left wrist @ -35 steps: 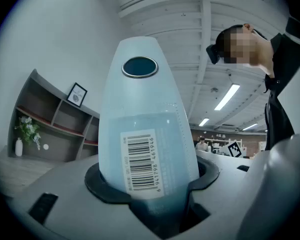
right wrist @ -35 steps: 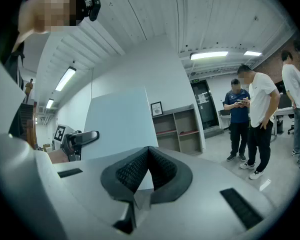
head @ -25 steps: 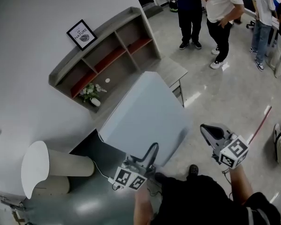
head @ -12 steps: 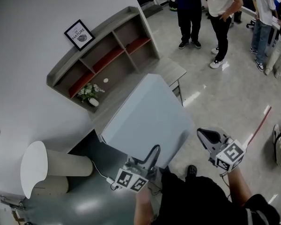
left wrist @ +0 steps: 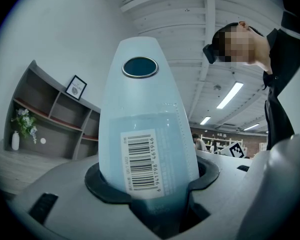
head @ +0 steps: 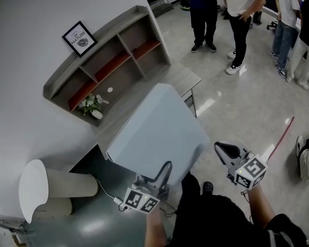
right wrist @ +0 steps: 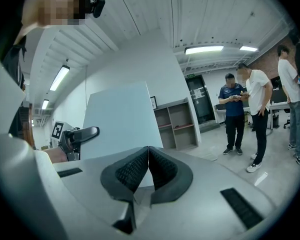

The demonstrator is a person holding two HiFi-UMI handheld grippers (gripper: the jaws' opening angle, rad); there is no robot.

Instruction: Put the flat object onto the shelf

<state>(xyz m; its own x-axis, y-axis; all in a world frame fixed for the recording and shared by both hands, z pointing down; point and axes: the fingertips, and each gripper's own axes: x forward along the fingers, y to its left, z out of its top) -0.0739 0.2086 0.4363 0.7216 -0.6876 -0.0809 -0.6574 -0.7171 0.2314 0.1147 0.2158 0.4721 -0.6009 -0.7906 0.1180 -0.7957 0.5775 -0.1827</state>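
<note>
A large pale-blue flat panel (head: 155,130) is held tilted in the air, in front of the grey wall shelf (head: 105,55). My left gripper (head: 164,173) is shut on its near lower edge. In the left gripper view the panel (left wrist: 145,134) stands up between the jaws, showing a barcode label and a dark oval hole near its top, with my left gripper (left wrist: 150,184) clamped at its base. My right gripper (head: 222,151) hangs to the right of the panel, apart from it. Up close, my right gripper (right wrist: 148,165) is shut with its ribbed pads touching and nothing between them.
The shelf carries a framed picture (head: 78,36) on top and a small vase of flowers (head: 90,106) at its lower left. A grey side table (head: 188,78) stands by the shelf's right end. A white round lamp (head: 33,188) is at lower left. Several people (head: 232,19) stand beyond.
The shelf and picture have slid a little to the left in the head view. The panel stays in the left gripper's grip, and the right gripper has drifted slightly left, still shut.
</note>
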